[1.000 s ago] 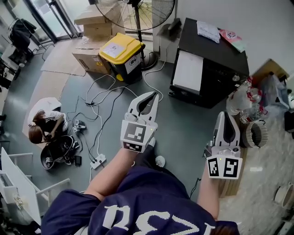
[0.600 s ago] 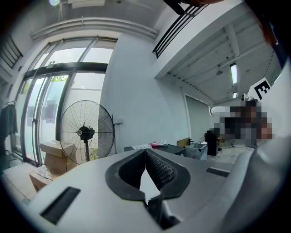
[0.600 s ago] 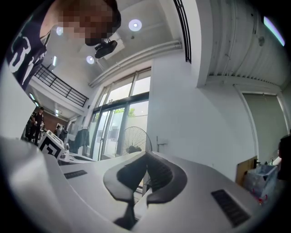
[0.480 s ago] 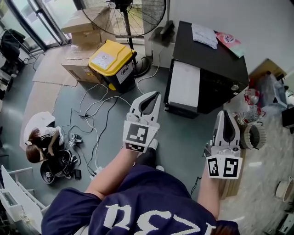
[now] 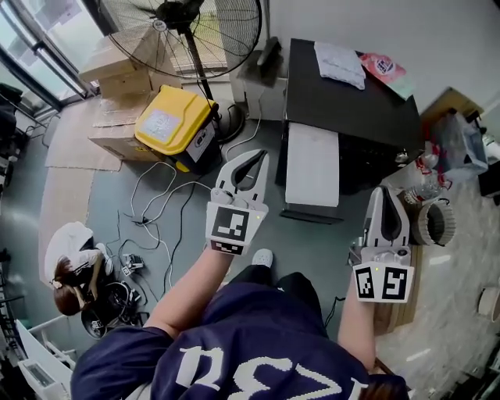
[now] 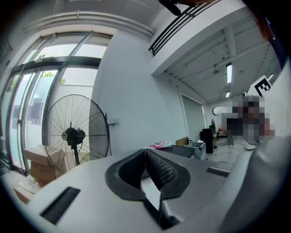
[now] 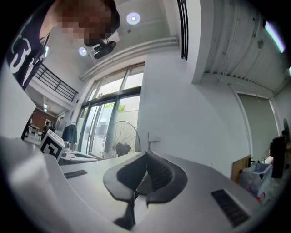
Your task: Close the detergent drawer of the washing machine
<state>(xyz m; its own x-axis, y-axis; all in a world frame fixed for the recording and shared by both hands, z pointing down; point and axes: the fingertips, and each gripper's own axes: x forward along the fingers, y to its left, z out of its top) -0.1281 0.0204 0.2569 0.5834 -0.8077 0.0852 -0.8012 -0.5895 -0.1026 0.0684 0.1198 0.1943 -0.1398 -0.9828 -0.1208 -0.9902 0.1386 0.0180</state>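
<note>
Grippers first: I have the left gripper (image 5: 256, 160) and the right gripper (image 5: 384, 195) both closed tight, nothing between the jaws, held out over the grey floor (image 5: 312, 234). The black washing machine (image 5: 351, 101) stands at the floor's far edge against the wall, beyond both grippers, with a white panel (image 5: 312, 164) on its near side. I cannot make out its detergent drawer. A fan (image 5: 181, 23) stands left of it
</note>
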